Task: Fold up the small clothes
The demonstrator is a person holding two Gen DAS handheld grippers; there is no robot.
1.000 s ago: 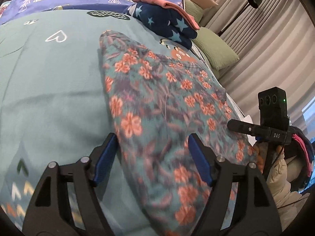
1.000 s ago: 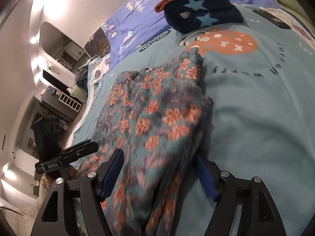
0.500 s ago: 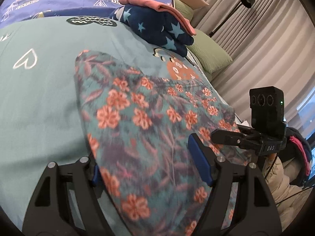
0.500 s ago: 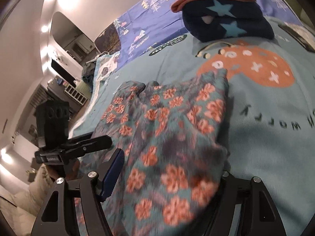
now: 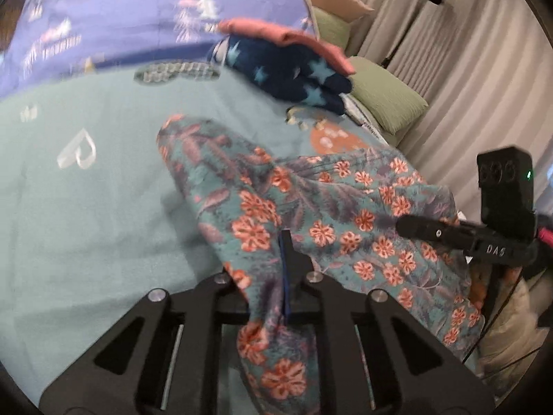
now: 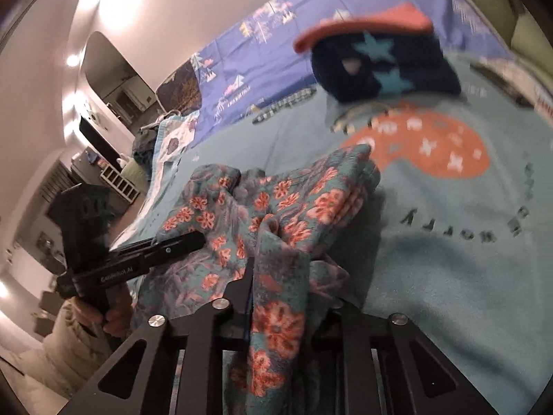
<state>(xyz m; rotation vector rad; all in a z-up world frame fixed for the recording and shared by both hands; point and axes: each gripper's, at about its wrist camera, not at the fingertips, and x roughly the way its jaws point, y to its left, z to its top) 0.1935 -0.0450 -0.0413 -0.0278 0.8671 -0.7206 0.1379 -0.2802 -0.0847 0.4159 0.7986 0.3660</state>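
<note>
Both your grippers have just closed since a second ago: the left gripper [image 5: 281, 276] and the right gripper [image 6: 276, 294] each pinch a near edge of the floral garment [image 5: 311, 207], raised off the teal blanket [image 5: 103, 207]. Its far end lies bunched short of the folded star-print pile [image 5: 293, 72].

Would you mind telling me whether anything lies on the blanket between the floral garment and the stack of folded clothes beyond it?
Nothing visible does: bare teal blanket separates the floral garment from the folded stack. Both grippers, left and right, have just been closing and pinch its near edge.
</note>
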